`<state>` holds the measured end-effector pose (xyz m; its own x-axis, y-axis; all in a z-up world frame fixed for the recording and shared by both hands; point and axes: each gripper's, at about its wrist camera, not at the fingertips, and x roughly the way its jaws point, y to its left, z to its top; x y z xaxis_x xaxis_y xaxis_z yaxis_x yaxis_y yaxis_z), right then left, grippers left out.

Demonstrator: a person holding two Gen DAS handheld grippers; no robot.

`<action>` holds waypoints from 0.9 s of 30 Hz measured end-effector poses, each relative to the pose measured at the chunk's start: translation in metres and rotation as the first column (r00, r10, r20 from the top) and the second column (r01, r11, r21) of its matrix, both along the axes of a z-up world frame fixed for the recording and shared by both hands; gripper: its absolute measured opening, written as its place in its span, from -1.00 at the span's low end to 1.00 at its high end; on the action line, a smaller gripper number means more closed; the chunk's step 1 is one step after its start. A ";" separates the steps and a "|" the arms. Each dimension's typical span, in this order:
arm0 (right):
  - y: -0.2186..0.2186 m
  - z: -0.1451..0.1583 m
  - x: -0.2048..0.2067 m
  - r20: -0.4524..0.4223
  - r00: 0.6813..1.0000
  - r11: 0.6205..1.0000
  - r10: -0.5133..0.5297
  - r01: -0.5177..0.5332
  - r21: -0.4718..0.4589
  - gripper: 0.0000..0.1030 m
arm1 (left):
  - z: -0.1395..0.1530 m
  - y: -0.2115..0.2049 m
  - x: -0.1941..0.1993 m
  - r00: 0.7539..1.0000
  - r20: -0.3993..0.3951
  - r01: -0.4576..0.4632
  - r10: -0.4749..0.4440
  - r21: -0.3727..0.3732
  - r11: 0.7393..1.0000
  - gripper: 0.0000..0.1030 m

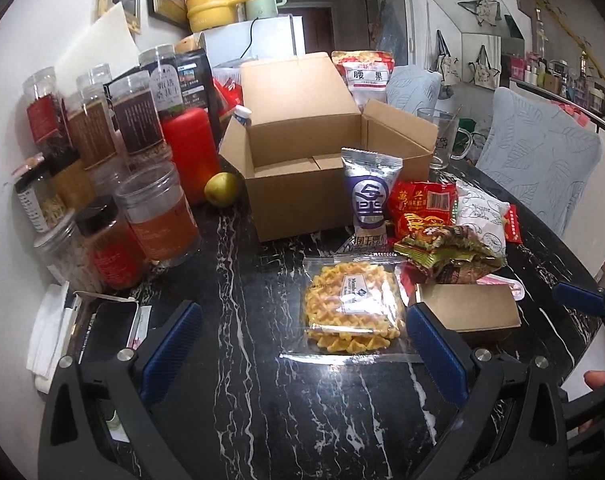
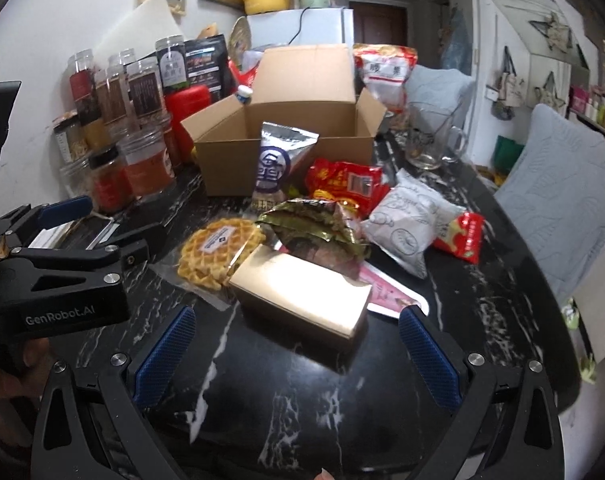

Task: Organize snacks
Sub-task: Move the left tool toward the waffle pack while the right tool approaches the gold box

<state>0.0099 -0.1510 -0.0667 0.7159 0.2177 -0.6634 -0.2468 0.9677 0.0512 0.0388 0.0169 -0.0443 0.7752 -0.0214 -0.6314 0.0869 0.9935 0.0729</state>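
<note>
An open cardboard box (image 1: 302, 184) (image 2: 286, 140) stands on the black marble table. In front of it lie snack packs: a silver-purple pouch (image 1: 368, 196) (image 2: 276, 164), a clear waffle bag (image 1: 352, 308) (image 2: 218, 254), a green-brown packet (image 1: 446, 252) (image 2: 314, 228), red packets (image 1: 420, 204) (image 2: 342, 184), a white pack (image 1: 478, 216) (image 2: 410, 228) and a small kraft box (image 1: 468, 312) (image 2: 302, 296). My left gripper (image 1: 302, 352) is open and empty just before the waffle bag. My right gripper (image 2: 298, 352) is open and empty just before the kraft box.
Several jars (image 1: 102, 184) (image 2: 114, 128) and a red canister (image 1: 190, 152) crowd the left side by the wall. A pear (image 1: 221, 189), a glass mug (image 1: 448, 140) (image 2: 430, 144), a cashew bag (image 1: 368, 76) and cushioned chairs (image 1: 538, 160) (image 2: 562, 200) surround the table. A phone (image 1: 110, 320) lies at left.
</note>
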 end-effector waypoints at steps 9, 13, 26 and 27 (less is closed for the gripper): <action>-0.002 -0.010 0.029 -0.018 0.996 0.995 -0.084 0.085 0.050 1.00 | -0.008 0.017 0.025 0.999 -0.036 -0.028 0.029 0.013 1.000 1.00; -0.002 -0.018 0.042 -0.040 0.996 0.994 -0.083 0.086 0.068 1.00 | -0.011 0.026 0.034 0.998 -0.045 -0.045 0.047 0.038 0.998 1.00; -0.008 -0.023 0.067 -0.097 0.973 0.978 0.210 -0.210 0.015 1.00 | -0.028 0.019 0.067 0.987 -0.157 0.041 -0.040 0.000 0.999 1.00; -0.008 -0.024 0.071 -0.105 0.967 0.973 0.231 -0.230 0.018 1.00 | -0.029 0.015 0.070 0.986 -0.161 0.050 -0.049 0.003 0.999 1.00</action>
